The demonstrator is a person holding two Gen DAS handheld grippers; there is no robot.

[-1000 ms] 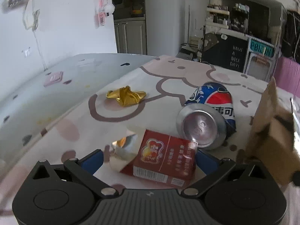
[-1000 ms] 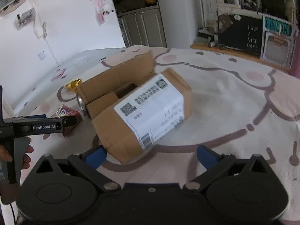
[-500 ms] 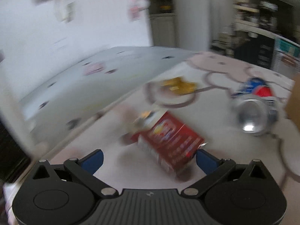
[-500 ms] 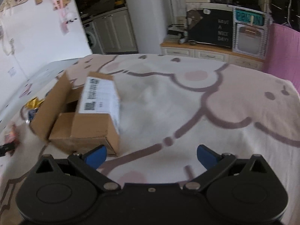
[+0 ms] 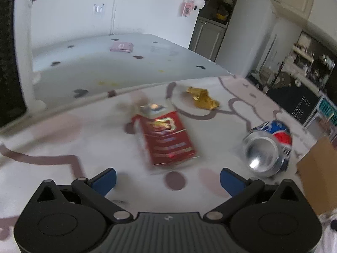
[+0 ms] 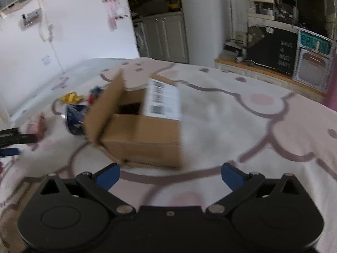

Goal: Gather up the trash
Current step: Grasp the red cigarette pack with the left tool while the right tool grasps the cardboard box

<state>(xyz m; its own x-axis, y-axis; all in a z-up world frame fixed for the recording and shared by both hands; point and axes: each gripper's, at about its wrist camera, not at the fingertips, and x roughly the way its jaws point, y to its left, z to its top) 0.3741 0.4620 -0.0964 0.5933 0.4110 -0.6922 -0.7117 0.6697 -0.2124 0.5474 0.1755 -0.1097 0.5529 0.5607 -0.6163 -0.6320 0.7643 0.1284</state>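
Lying flat, red packet (image 5: 168, 139), left tool (image 5: 167, 178) spread, clear before it

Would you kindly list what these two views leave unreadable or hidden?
- Red cigarette pack, left wrist view: motion blur smears its print.
- Open brown cardboard box, right wrist view: its inside is dark, contents unseen.
- Crushed blue soda can, right wrist view: the box flap covers part of it.
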